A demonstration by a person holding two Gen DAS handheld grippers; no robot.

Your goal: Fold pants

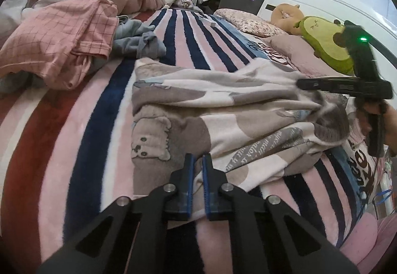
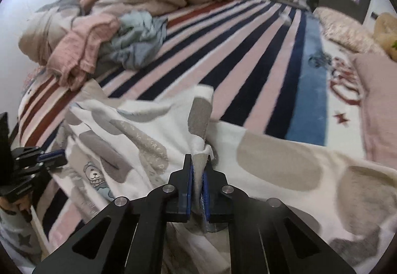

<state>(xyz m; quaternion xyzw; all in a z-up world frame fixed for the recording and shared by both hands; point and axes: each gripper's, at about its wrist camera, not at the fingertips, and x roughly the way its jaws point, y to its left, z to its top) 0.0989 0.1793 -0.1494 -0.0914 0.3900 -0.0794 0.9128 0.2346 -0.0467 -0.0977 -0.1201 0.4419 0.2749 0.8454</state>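
So the pants [image 1: 211, 110], the cream ones with grey blobs and little bears, are lying bunched up on the striped blanket [image 1: 82, 130] covering the bed, well apart from the pink checked laundry [image 1: 62, 43] heaped off to the side. Looks to me like we're in the middle of a fold: one end is being carried over while the other is pinned.

The right tongs [image 2: 197, 176] are clamping a pinch of the fabric, with a ridge of cloth standing up between the blue pads and the rest draping down on both sides. In the left view they're reaching into the far end of the pants [image 2: 273, 164] and lifting it a bit.

The left tongs [image 1: 197, 164] are nearly closed at the near edge, just a narrow slit with cloth showing through it. I honestly can't tell if they're gripping it or just sitting over it.

Next up, I'd guess: bring the lifted end across to the other end, lining the edges up before letting go, since this stuff is floppy and will slump.
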